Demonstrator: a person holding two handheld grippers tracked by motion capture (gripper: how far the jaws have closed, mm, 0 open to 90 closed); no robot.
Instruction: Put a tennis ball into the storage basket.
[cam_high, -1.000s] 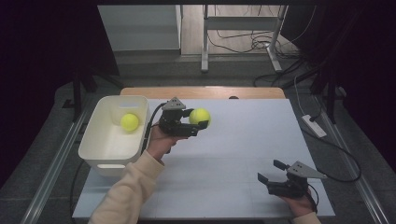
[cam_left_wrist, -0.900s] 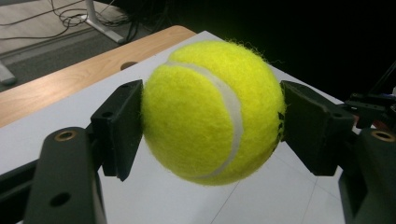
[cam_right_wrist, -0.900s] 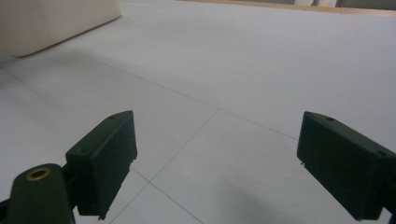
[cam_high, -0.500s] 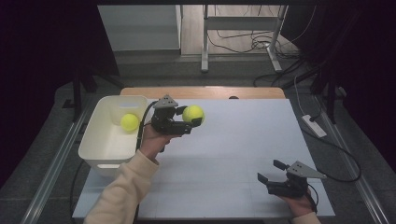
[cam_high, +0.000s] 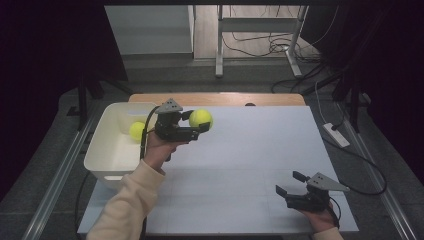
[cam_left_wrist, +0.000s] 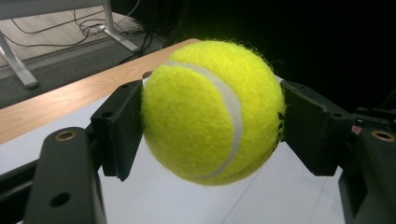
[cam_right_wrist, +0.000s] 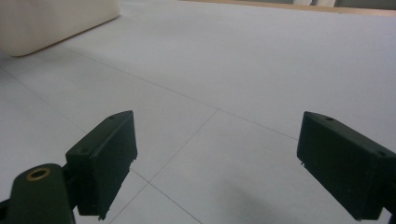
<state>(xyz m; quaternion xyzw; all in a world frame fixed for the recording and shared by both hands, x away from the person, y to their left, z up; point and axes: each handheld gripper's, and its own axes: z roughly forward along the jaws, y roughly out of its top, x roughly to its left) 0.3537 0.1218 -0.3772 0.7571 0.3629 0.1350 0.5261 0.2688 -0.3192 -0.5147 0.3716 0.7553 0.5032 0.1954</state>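
1. High view: the left gripper (cam_high: 196, 126) clamps a tennis ball (cam_high: 200, 119) at three o'clock of the white bin (cam_high: 107, 150), which holds another ball (cam_high: 137, 131). Carry it above the rim before letting go.
2. Left gripper view: both pads squeeze the ball's sides; keep that squeeze.
3. Right gripper view: the right gripper (cam_right_wrist: 217, 163) rests with jaws apart, holding nothing, over the table (cam_right_wrist: 261, 60).

No legible text, label, brand, number or sign anywhere: none on ball, tub, table or grippers, in any of the views.
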